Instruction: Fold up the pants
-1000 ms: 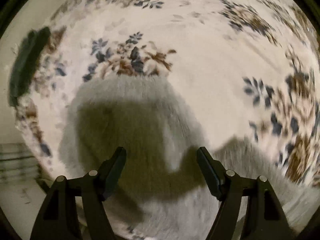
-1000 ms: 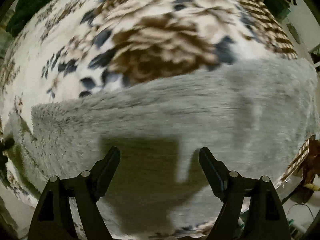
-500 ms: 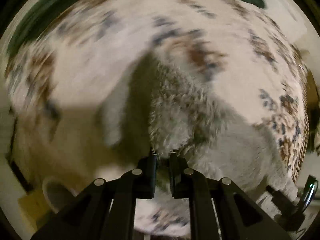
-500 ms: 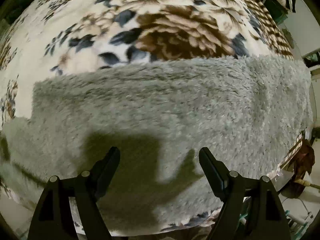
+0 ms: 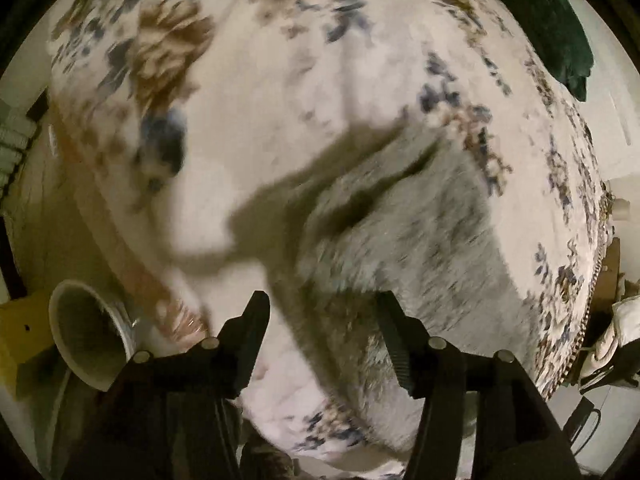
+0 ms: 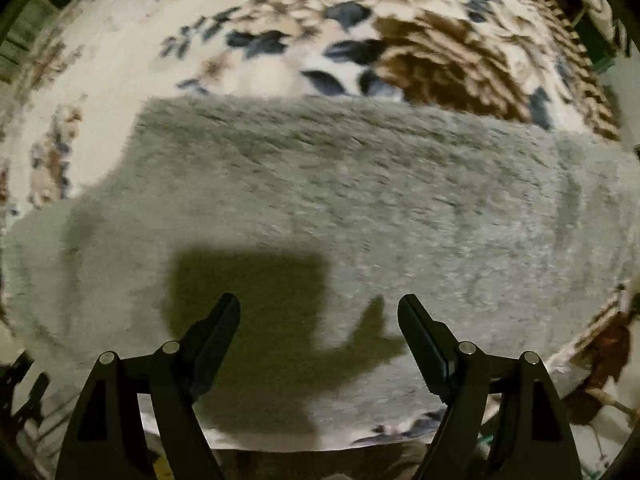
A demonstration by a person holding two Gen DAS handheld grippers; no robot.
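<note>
The grey fluffy pants point(image 6: 340, 208) lie flat on a cream floral blanket point(image 6: 120, 60), filling the middle of the right wrist view. They also show in the blurred left wrist view point(image 5: 420, 248), running from the centre down to the lower right. My left gripper point(image 5: 322, 312) is open and empty, just above the pants' near end. My right gripper point(image 6: 319, 312) is open and empty, hovering over the pants' near edge, and it casts a shadow on them.
The floral blanket point(image 5: 280, 100) covers a bed. A white bucket-like container point(image 5: 88, 344) stands off the bed's edge at the lower left. A dark green cloth point(image 5: 560, 32) lies at the far upper right. Clutter lies beyond the bed's right edge point(image 5: 612, 336).
My left gripper, shut on the pants' fabric half a second ago, has opened and let go. The right gripper has stayed open and drawn back a little over the pants.
</note>
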